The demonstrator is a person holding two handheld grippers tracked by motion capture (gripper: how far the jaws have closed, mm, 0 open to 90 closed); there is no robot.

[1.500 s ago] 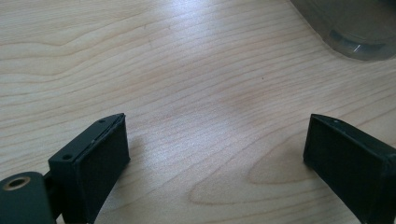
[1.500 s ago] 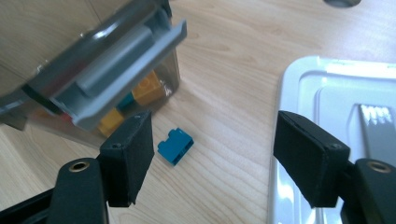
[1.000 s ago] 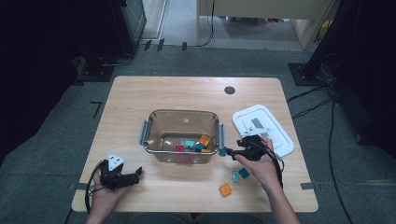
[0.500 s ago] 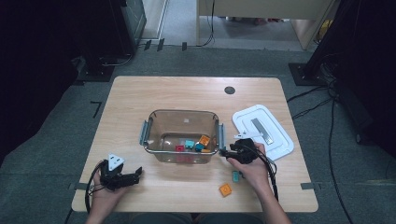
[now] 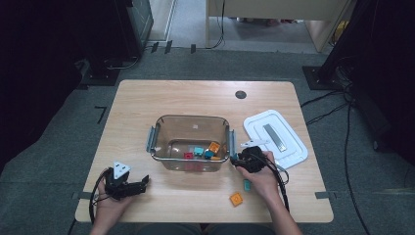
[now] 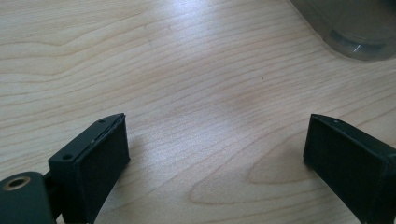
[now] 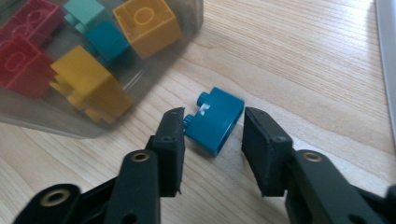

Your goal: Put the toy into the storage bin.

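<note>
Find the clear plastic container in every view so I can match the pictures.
High view: the clear container stands at the middle of the table, slightly towards the person.
Left gripper view: the clear container shows in the top right corner, cut by the frame.
Right gripper view: the clear container takes the upper left, with coloured bricks inside.
Shared landmark: the light wooden table under it.

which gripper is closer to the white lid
Right. The right gripper sits just beside the white lid's near-left corner, by the clear bin. The left gripper rests far across the table, beyond the bin.
</note>
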